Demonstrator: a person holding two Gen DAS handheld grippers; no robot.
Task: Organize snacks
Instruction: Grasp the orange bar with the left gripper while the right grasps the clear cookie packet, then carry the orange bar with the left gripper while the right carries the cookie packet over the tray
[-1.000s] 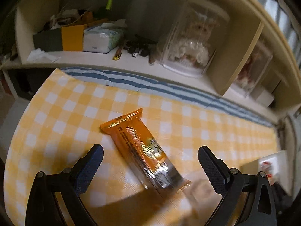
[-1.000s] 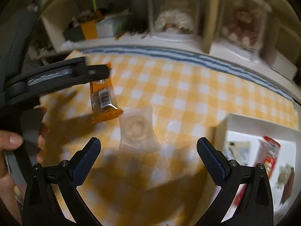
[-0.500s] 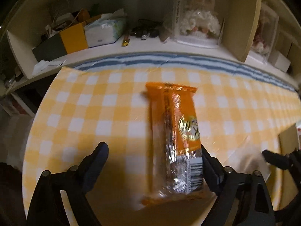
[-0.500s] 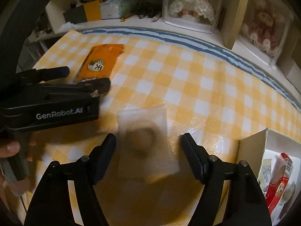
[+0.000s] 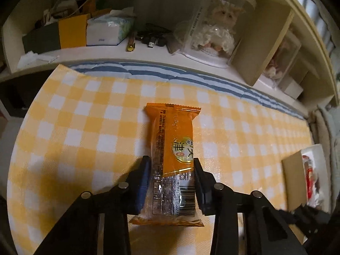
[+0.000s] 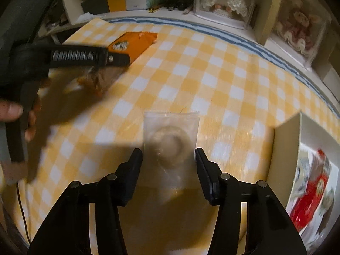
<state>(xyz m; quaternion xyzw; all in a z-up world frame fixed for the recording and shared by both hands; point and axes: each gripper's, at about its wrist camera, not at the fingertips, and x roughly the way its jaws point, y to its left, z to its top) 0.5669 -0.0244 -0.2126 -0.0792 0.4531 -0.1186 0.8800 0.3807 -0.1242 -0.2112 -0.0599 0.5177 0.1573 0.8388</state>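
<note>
Black fingers of the left gripper (image 5: 172, 182) are clamped on the long orange foil snack packet (image 5: 173, 155) over the yellow checked tablecloth (image 5: 85, 131). The right gripper (image 6: 169, 165) is held partly open, its fingers flanking a clear round-pastry pouch (image 6: 171, 140) beside the white cardboard box (image 6: 285, 146).

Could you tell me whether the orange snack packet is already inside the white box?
No, the orange snack packet lies on the checked tablecloth, pinched by the left gripper, apart from the white box.
</note>
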